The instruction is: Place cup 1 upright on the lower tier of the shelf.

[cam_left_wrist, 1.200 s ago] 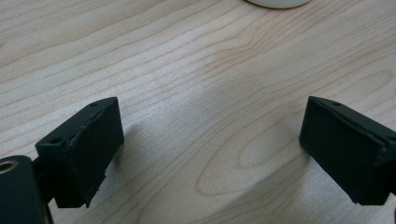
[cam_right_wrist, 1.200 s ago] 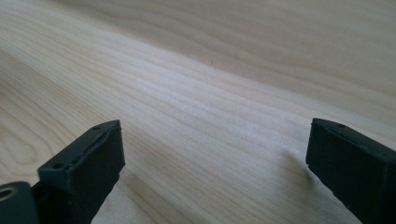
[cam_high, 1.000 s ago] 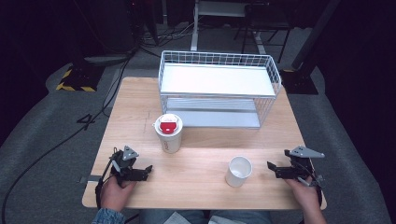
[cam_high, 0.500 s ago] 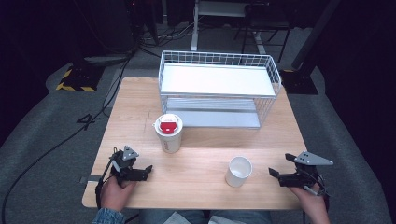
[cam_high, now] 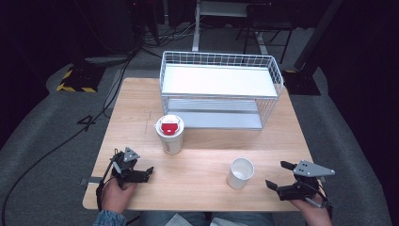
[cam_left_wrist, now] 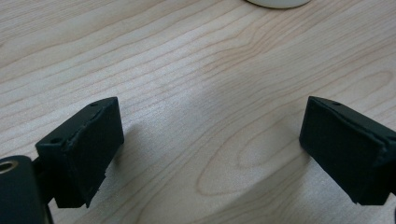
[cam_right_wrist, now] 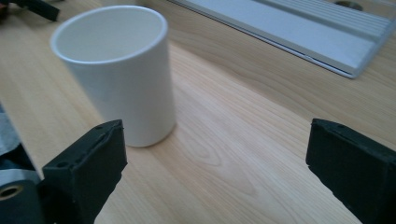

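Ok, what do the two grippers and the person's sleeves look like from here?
Both are black handheld tools with two blocky black jaws. The left gripper and the right gripper each carry a grey three-cornered plate on top. A dark cable loops from the left one by the wrist. A blue denim-like cuff shows at the left forearm; the right sleeve cannot be made out.

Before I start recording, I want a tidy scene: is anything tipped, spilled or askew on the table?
Nothing stands out. The white cup and the lidded paper cup stand upright on the wooden table, no spills, and the wire rack sits squarely at the back.
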